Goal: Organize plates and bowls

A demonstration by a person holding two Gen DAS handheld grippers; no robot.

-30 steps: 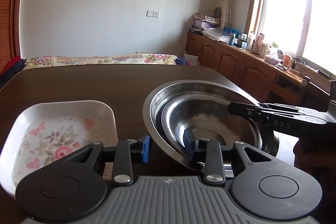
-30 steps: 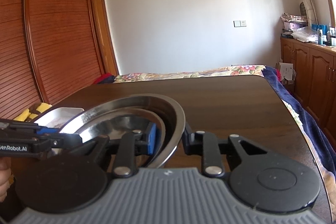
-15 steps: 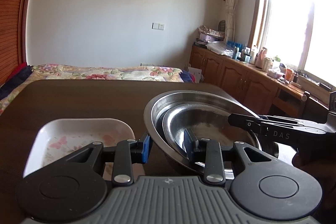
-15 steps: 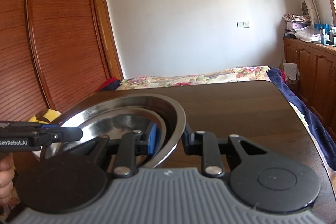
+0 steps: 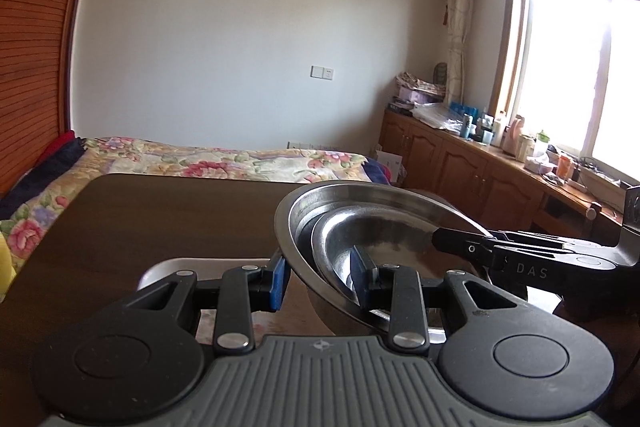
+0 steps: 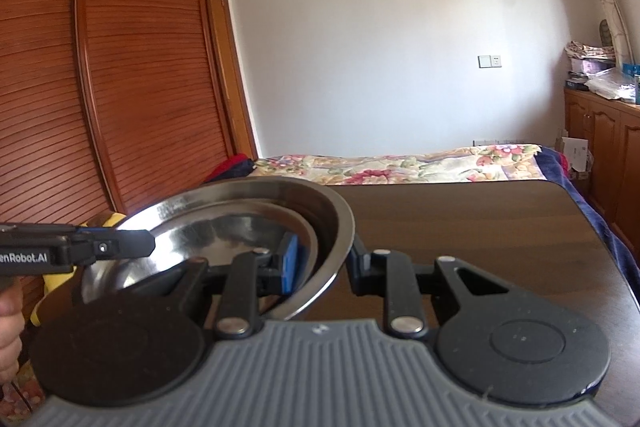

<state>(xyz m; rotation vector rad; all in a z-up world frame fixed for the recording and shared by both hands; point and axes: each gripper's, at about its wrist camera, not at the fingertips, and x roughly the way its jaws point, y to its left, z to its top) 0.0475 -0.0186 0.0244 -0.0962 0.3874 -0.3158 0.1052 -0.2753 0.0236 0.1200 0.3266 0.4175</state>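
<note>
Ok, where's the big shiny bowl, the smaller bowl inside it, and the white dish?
big bowl (image 5: 360, 197): left wrist view, far inner wall.
smaller bowl (image 5: 384, 239): left wrist view, its inside.
white dish (image 5: 208, 262): left wrist view, far rim.

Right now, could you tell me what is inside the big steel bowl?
A smaller steel bowl nests in the big bowl. Each gripper's inner finger sits inside too. The big bowl's bottom is covered.

left wrist: close behind its fingers, faces bed and window | right wrist: close, faces wardrobe (image 6: 100, 75) and bed | shared: steel bowls (image 5: 372, 223), table (image 5: 160, 219), bed (image 5: 224, 161)
</note>
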